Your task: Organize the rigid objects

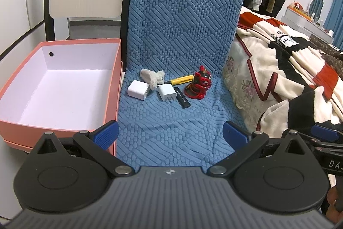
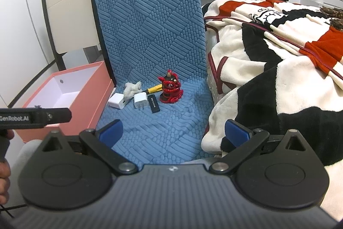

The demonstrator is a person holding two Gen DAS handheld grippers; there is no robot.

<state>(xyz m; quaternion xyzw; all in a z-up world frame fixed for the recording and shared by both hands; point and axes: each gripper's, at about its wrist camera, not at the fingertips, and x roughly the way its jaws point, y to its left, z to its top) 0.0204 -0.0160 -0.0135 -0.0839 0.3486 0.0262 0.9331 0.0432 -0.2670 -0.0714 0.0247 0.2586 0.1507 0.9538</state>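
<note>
A: Left gripper nearest, jaws spread wide over the blue cover, holding nothing. Right gripper?

B: Same, jaws spread, nothing between them.

A: Objects?

B: Clustered mid-seat: white charger block, white plug adapter, black stick lying flat, red figurine upright, yellow-handled screwdriver behind, fluffy white toy.

A: Box?

B: Pink box, open, left of the seat, touching its edge.
</note>
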